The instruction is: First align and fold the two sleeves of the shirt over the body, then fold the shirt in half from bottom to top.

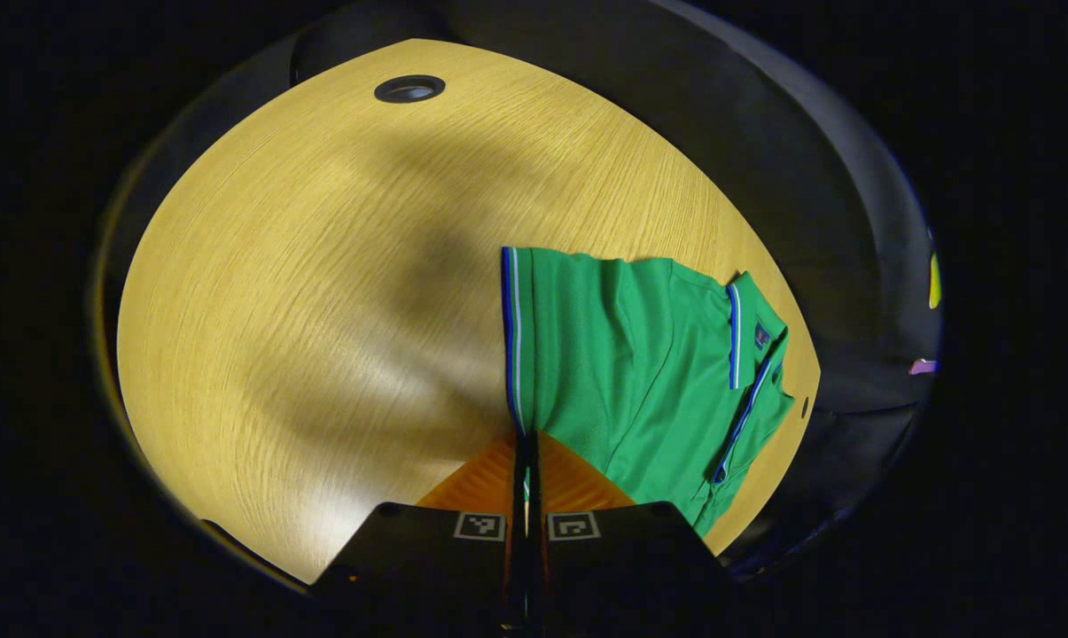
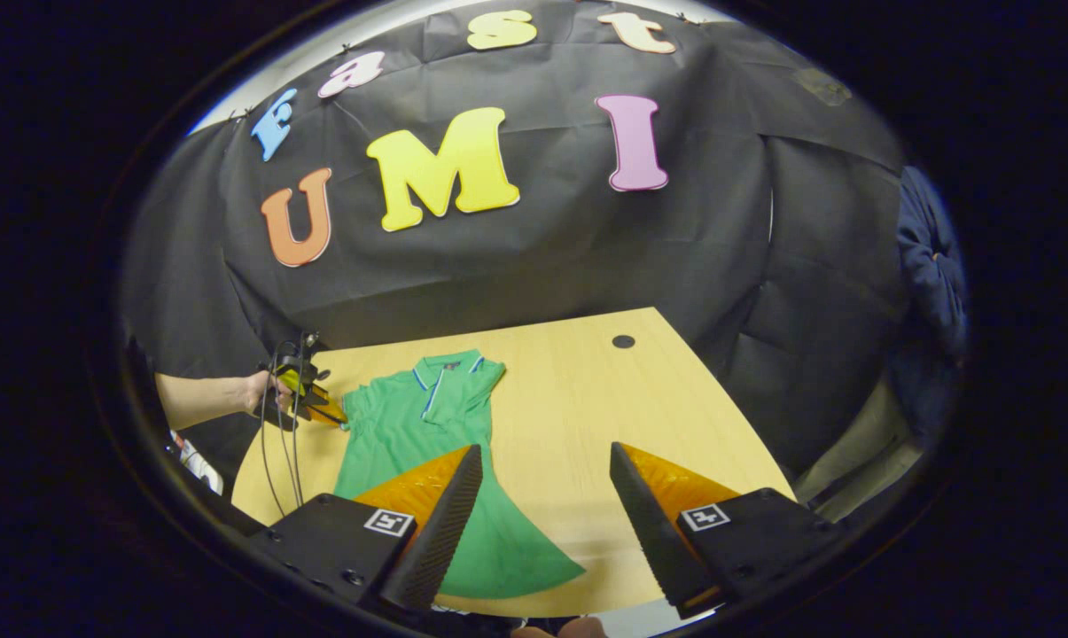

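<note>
A green polo shirt (image 1: 640, 372) with blue-and-white trim lies flat on the wooden table (image 1: 321, 266), collar toward the booth wall. My left gripper (image 1: 525, 443) is shut on the striped hem of the shirt's left sleeve (image 1: 512, 337), which stands up from the fingers. The other sleeve (image 1: 746, 332) lies folded over the body near the collar. In the right gripper view the shirt (image 2: 409, 425) spreads toward the near edge, and the left gripper (image 2: 316, 403) sits at its left side. My right gripper (image 2: 547, 450) hovers open above the table, right of the shirt's lower half, holding nothing.
A dark round cable hole (image 2: 623, 341) sits in the table's far right part. A bare forearm (image 2: 206, 399) reaches in from the left with trailing cables. Blue cloth (image 2: 932, 257) hangs at the far right. Bare wood (image 2: 587, 408) stretches right of the shirt.
</note>
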Motion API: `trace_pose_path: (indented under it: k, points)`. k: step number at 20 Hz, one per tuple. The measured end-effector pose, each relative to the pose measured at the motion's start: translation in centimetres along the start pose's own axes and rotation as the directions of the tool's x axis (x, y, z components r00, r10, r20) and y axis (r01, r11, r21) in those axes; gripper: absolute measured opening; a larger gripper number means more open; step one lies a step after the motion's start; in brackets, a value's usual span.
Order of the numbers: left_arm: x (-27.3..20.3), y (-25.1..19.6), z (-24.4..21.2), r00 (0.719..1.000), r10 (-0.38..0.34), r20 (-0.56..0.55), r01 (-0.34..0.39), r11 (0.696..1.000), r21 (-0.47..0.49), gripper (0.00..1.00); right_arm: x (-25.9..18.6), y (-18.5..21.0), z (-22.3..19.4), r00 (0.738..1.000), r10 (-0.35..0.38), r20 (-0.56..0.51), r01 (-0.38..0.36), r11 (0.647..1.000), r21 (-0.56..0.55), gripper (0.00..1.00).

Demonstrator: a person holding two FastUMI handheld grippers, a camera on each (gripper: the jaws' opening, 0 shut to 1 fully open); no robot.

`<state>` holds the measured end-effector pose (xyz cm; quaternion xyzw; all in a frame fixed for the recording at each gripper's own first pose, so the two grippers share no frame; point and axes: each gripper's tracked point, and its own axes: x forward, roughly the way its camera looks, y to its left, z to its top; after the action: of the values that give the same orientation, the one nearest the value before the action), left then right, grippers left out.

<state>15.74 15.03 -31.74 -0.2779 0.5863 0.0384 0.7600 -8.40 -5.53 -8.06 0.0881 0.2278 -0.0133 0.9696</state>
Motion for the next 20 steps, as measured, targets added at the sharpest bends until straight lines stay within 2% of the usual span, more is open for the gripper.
trace_pose_path:
  k: [7,12,13,14,15,17,19,20]
  points:
    - [-2.8,-1.2,1.3,0.996,-0.032,0.080,0.025,0.995,0.092,0.03,0.0,0.7,0.1,0.999,0.036,0.008,-0.036,0.999,0.004,0.82]
    - [-3.1,-0.4,0.9,0.997,-0.018,0.074,0.014,0.999,0.045,0.03,-0.5,0.7,-0.1,0.999,0.043,0.011,-0.043,0.999,-0.004,0.82]
    - [-3.0,-0.3,0.9,0.997,-0.017,0.072,0.015,0.999,0.032,0.09,-0.6,0.5,0.1,0.999,0.041,0.016,-0.041,0.999,-0.001,0.82]
    - [-3.0,-0.3,0.7,0.998,-0.019,0.066,0.018,1.000,0.020,0.09,-0.7,0.5,0.0,0.999,0.042,0.015,-0.042,0.999,0.004,0.82]
    - [-3.0,0.0,0.5,0.998,-0.007,0.059,0.007,1.000,0.009,0.03,-0.8,0.5,-0.2,0.999,0.041,0.013,-0.041,0.999,0.007,0.82]
    - [-2.9,0.2,0.7,0.998,0.000,0.061,0.000,1.000,-0.005,0.03,-0.9,0.3,-0.4,0.999,0.042,0.008,-0.042,0.999,0.010,0.82]
    - [-2.3,0.1,0.3,0.998,0.005,0.055,-0.005,1.000,0.006,0.10,-1.0,0.3,-0.4,0.999,0.039,0.013,-0.039,0.999,0.007,0.82]
    - [-2.4,0.2,0.5,0.999,0.003,0.051,-0.004,1.000,0.013,0.25,-0.9,0.2,-0.5,0.999,0.036,0.011,-0.036,0.999,0.004,0.82]
